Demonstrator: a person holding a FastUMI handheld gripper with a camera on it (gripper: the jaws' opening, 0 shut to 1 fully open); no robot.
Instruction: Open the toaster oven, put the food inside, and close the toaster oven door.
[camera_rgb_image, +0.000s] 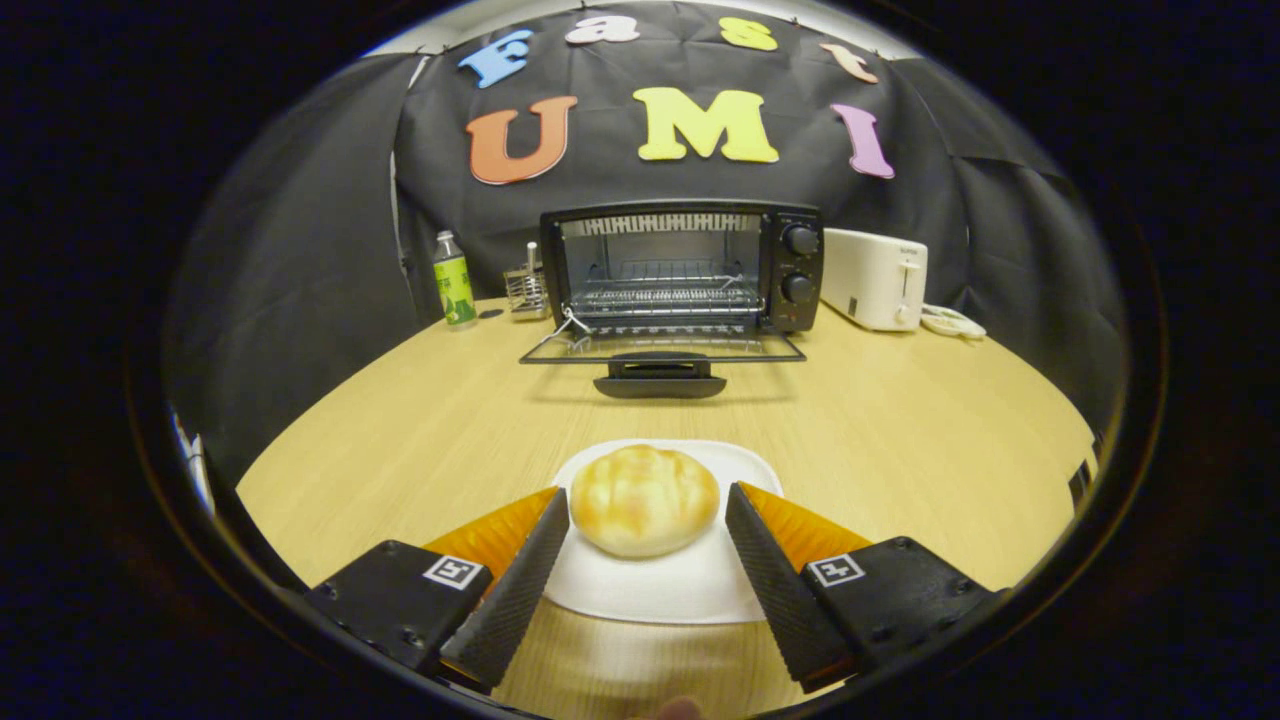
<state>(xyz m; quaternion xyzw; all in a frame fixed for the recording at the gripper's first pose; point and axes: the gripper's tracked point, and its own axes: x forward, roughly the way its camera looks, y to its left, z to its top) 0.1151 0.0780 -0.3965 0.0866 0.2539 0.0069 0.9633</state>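
The gripper (647, 505) has its jaws spread wide, one finger on each side of the bun (644, 499) with a small gap at each — neither touches it, nothing is held. The bun sits on a plate (660, 590) near the desk's (400, 440) front edge; the fingers cover the plate's sides. Beyond, near the back edge, the oven (683, 268) stands with its door (662, 350) dropped flat, rack bare. A toaster (874, 279) is just right of it, a bottle (454, 280) and a small holder (525, 290) — contents hard to make out — to its left.
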